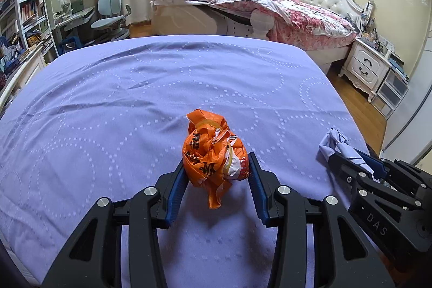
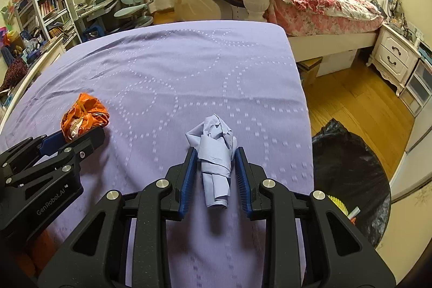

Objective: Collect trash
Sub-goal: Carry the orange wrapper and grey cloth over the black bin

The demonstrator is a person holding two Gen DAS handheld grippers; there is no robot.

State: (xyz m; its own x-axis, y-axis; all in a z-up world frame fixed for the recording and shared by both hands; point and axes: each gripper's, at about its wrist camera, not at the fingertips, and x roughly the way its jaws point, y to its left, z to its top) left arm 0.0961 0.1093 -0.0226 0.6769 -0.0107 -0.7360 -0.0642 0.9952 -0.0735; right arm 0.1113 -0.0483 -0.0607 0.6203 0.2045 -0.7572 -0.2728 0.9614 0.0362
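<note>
A crumpled orange plastic bag is gripped between the blue pads of my left gripper, held above the purple bed sheet. It also shows in the right wrist view. A crumpled pale blue paper wad is gripped between the pads of my right gripper, above the sheet. In the left wrist view the paper wad and the right gripper sit at the right. The left gripper shows at the left of the right wrist view.
A black-lined trash bin with some items inside stands on the wooden floor beside the bed's right edge. A second bed with a pink floral quilt, a white nightstand, a desk chair and bookshelves stand beyond.
</note>
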